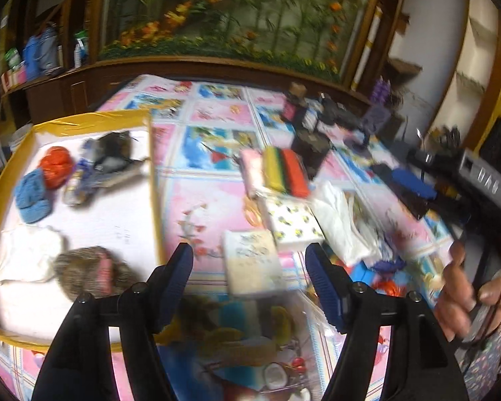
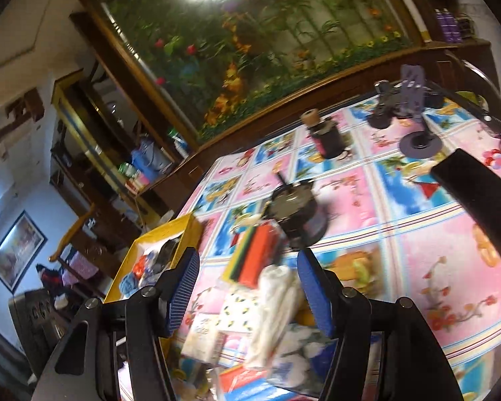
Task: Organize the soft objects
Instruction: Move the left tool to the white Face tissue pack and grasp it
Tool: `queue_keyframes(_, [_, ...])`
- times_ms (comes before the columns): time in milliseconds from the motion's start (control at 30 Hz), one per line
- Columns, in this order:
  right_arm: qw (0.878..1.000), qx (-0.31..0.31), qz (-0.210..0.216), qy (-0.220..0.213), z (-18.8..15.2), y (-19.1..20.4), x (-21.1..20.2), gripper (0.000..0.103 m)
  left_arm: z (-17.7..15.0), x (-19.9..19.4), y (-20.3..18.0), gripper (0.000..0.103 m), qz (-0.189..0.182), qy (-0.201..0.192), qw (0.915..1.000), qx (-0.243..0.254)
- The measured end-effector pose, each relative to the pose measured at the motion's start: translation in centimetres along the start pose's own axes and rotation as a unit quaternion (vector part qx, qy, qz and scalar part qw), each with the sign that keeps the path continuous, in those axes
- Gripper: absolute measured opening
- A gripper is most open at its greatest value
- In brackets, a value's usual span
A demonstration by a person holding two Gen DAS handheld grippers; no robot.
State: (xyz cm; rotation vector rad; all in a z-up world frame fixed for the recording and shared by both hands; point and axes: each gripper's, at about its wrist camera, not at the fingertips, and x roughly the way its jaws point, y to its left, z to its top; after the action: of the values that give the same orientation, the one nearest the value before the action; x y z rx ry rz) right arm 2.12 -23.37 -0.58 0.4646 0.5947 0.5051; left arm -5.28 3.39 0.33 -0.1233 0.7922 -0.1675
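Both views are smeared with motion blur, but the layout reads well enough. The yellow-edged tray (image 1: 93, 123) is the anchor here, sitting on the patterned tablecloth (image 1: 197, 197). Inside the tray lie a blue knit piece (image 1: 31, 197), an orange one (image 1: 56, 165) touching it, a dark bundle (image 1: 112, 157), a white cloth (image 1: 26, 254) and a brown furry item (image 1: 93, 272).

Outside the tray, well to its right in the left wrist view, the unsorted pile waits: a striped sponge stack (image 1: 285, 170), a pink pack (image 1: 252, 170) just beside it, two tissue packs (image 1: 294, 222) (image 1: 252, 259) and a white bag (image 1: 337, 227).

The left gripper (image 1: 250, 287) hangs released, jaws standing apart with nothing between them, just right of the tray's edge and above the nearer tissue pack. The right gripper (image 2: 247, 290) is likewise spread and empty, hovering over the pile with the white bag (image 2: 274, 304) framed between its blue pads (image 2: 183, 294), not pressed. A hand (image 1: 461, 294) shows further right of the pile.
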Motion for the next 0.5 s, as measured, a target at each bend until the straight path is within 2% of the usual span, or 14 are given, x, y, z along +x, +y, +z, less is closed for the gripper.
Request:
queue_keyframes(167, [1.0, 0.021, -0.002, -0.017, 0.9, -2.4, -2.2, 0.067, -0.8, 2.9, -1.4, 0.069, 0.026, 0.042, 0.9987, 0.015])
queue_keyframes(300, [0.999, 0.029, 0.005, -0.017, 1.2, -3.4, -3.2, 0.068, -0.9, 4.4, -1.4, 0.069, 0.043, 0.054, 0.9975, 0.019])
queue_keyframes(433, [1.0, 0.011, 0.013, 0.01, 1.1, -3.6, -3.1, 0.074, -0.5, 5.5, -1.7, 0.069, 0.065, 0.055, 0.9958, 0.031])
queue_keyframes(500, [0.999, -0.004, 0.012, 0.031, 0.7, -3.5, -2.7, 0.074, -0.2, 5.9, -1.7, 0.068, 0.074, 0.05, 0.9954, 0.033])
